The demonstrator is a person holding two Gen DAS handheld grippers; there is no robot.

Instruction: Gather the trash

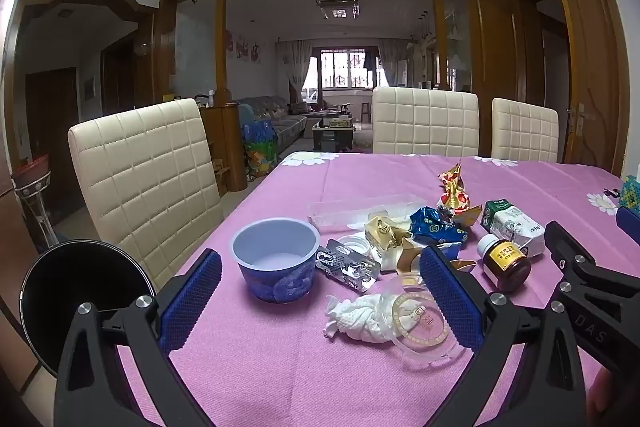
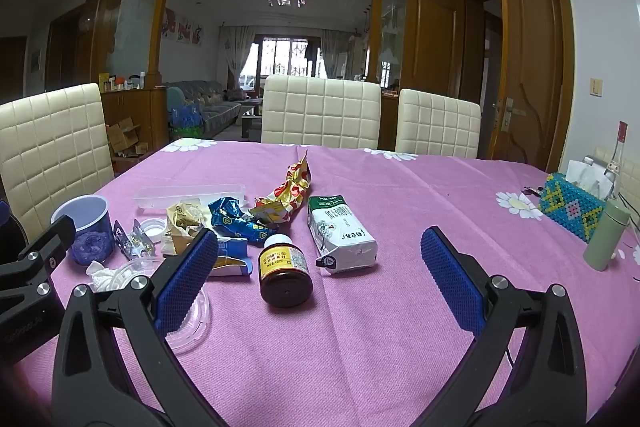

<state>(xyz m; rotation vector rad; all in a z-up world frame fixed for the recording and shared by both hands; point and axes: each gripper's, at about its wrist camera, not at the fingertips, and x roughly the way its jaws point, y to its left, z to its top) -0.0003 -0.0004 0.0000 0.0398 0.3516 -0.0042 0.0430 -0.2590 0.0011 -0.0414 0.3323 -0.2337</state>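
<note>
Trash lies clustered toward the counter's (image 2: 400,307) left edge: an upright blue cup (image 1: 276,259), crumpled tissue (image 1: 356,319), foil wrappers (image 2: 228,219), a brown pill bottle (image 2: 285,273) on its side, a flattened milk carton (image 2: 340,235).

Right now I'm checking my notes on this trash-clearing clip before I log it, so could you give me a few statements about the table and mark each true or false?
1. Both the left claw and the right claw stand wide open and hold nothing. True.
2. The brown glass pill bottle with the white cap stands upright. False: it lies on its side on the pink tablecloth.
3. The blue plastic cup with the white inside stands upright, mouth up. True.
4. The white and green milk carton stands upright. False: it lies flat.
5. The beaded blue tissue box sits in the middle of the wrapper pile. False: it sits apart, at the table's right edge.
</note>
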